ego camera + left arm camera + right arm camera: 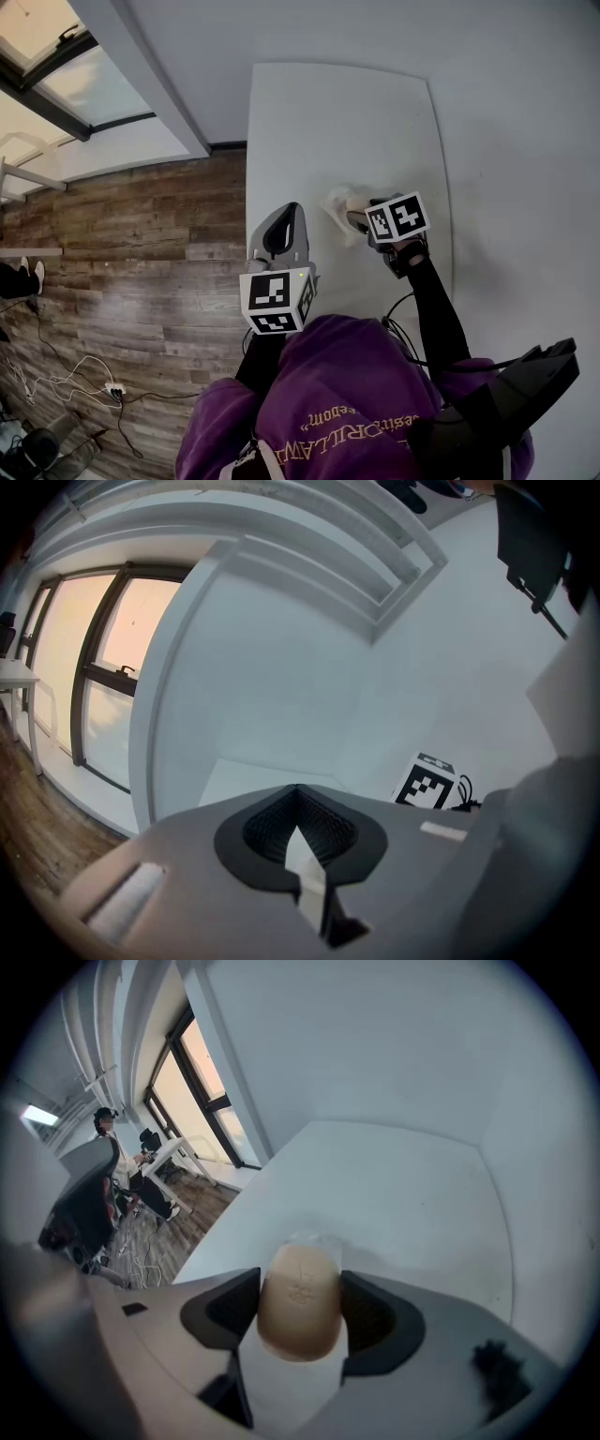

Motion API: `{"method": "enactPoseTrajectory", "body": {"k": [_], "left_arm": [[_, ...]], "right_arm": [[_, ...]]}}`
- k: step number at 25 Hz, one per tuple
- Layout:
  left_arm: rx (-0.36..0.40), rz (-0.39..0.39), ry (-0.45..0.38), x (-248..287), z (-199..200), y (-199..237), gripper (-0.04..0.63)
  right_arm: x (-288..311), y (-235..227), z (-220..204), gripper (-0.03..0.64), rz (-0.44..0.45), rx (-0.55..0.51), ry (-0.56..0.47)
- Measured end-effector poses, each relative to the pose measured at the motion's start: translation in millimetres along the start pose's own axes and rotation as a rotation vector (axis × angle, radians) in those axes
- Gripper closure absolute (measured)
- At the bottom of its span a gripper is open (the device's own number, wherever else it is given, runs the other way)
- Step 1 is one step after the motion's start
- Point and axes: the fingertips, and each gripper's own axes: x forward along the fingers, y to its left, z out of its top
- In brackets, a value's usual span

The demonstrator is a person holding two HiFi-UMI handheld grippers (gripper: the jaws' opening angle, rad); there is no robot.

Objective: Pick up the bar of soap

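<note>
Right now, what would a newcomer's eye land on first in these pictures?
First, the tan bar of soap, clamped between the jaws of the right gripper over the middle of the white table. Next, the left gripper, which has its jaws together and holds nothing, at the table's left edge beside the wood floor.

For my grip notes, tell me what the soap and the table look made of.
Soap: tan, matte, waxy-looking solid with a faint stamped mark; a clear film, likely plastic wrap, shows at its top. Table: smooth white top with a soft sheen, probably laminate or painted board.
</note>
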Motion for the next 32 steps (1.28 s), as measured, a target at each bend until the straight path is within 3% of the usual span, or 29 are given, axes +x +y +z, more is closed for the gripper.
{"method": "enactPoseTrajectory", "body": {"k": [5,20,32], "left_arm": [[0.013,-0.003,-0.005,0.3,1.7,-1.3,0.589],[0.040,-0.017,-0.029,-1.0,12.8,-10.2,0.589],[0.060,-0.025,-0.075,-4.3,32.2,-20.7,0.591]], "right_arm": [[-23.3,8.0,18.1,0.342,0.017,0.020,-0.103],[-94.5,33.3,69.8,0.342,0.011,-0.068,-0.340],[-141.4,36.2,89.6,0.342,0.010,-0.026,-0.537]]}}
